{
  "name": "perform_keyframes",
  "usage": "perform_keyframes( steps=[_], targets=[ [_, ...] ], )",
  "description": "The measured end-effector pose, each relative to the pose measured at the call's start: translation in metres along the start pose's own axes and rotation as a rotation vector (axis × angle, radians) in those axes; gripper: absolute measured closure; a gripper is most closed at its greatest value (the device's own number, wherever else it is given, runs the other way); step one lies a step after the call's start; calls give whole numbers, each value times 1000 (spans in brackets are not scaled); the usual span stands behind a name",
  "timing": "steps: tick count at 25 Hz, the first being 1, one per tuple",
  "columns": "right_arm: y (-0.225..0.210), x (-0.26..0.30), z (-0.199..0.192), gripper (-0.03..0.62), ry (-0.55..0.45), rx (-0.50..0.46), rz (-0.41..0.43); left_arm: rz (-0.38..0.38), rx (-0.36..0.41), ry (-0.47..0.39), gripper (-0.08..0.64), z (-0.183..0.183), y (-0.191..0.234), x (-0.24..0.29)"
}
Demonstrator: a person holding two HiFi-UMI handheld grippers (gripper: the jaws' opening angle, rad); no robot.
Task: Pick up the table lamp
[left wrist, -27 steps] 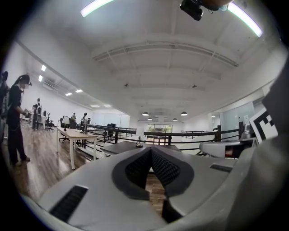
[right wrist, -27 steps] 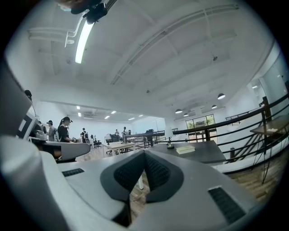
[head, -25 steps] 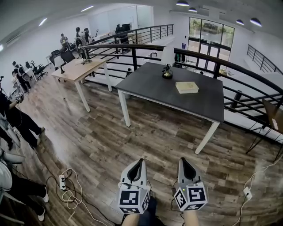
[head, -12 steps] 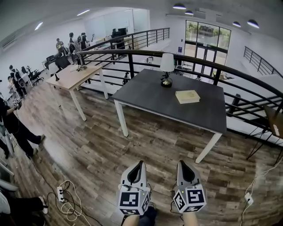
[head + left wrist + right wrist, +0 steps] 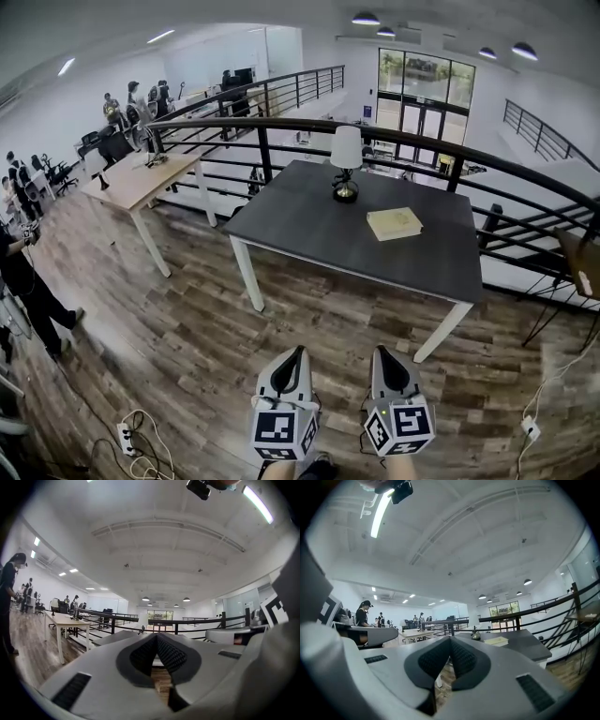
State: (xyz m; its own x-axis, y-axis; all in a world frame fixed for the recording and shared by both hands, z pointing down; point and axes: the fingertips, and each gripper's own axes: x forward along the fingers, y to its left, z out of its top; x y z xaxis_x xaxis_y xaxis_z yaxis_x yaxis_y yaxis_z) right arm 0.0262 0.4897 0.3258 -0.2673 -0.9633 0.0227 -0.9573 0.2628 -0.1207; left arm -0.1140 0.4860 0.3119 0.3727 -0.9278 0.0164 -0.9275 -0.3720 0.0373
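A table lamp with a white shade and a dark round base stands at the far side of a dark grey table. In the right gripper view only the lamp's base shows on the grey table. My left gripper and right gripper are low in the head view, side by side over the wooden floor, well short of the table. Both are shut with nothing between the jaws. In the left gripper view the left gripper points level toward the railing.
A tan book lies on the grey table to the right of the lamp. A black railing runs behind the table. A light wooden desk stands at the left. Several people are at the far left. A power strip and cables lie on the floor.
Both grippers and the head have advanced toward the grey table, which now sits lower and larger in the head view. The lamp's white shade has come into view. The jaws stayed shut.
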Motion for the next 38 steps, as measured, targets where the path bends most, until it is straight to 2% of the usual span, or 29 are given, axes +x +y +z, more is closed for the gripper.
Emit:
perform_keyframes(
  steps=[8,20,38],
  targets=[
    [2,43,-3,598,6,-9,-1,-6,1,2,552,-3,23,36],
    [-18,84,-7,598,28,-19,-5,-5,-9,23,552,-12,34,82],
    [-99,194,10,598,33,-17,-5,66,-22,17,552,-2,57,203]
  ],
)
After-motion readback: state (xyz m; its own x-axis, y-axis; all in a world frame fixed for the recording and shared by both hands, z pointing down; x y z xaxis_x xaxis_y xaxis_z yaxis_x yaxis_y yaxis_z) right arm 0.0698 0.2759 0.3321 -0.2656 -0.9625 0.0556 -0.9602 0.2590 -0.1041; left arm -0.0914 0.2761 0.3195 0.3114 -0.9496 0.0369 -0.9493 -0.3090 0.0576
